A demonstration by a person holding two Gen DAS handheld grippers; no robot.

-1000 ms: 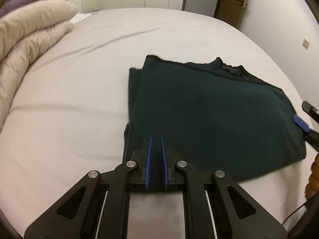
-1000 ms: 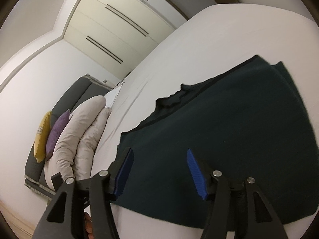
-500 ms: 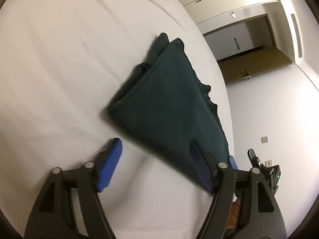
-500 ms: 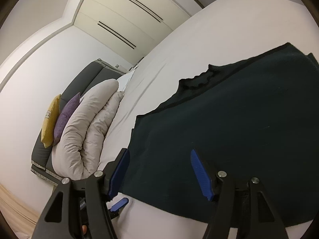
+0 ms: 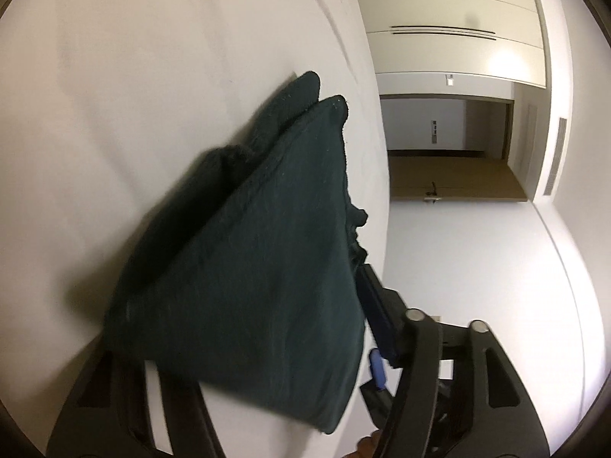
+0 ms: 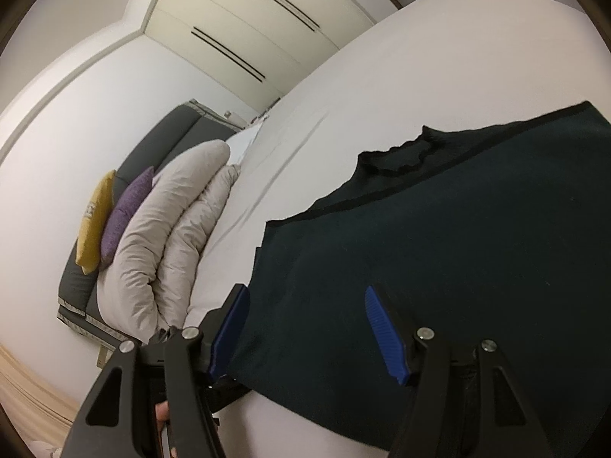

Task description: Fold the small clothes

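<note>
Left claw [image 5: 244,347] is tipped onto its side at the near edge of the dark green garment [image 5: 259,267], and its jaws are closing with the folded cloth lying between them. Only the right-hand blue pad [image 5: 376,318] shows, right against the garment's side; the other finger is buried under the fabric, so whether the pads already press I cannot tell. Beyond the claw's tip the white bed sheet [image 5: 152,95] runs wide and bare, plenty of room on that side.

Over to the right claw [image 6: 309,328]: jaws held well apart, straddling the near corner of the garment [image 6: 458,248]. The left pad [image 6: 229,330] sits just off the cloth's edge, the right pad [image 6: 383,334] hovers over the fabric, nothing clamped.

The left view alone catches the stacked layers at the far corner, two soft rounded tips one atop the other, plus a wooden door [image 5: 454,179] ahead. The right view alone gives the ribbed neckline [image 6: 401,152] and a darker trim, and, off to the claw's left, a puffy beige duvet [image 6: 172,236], a purple cushion [image 6: 128,210] and a yellow cushion [image 6: 95,221].

The garment looks fleecy, matte; the sheet is smooth with faint creases.
</note>
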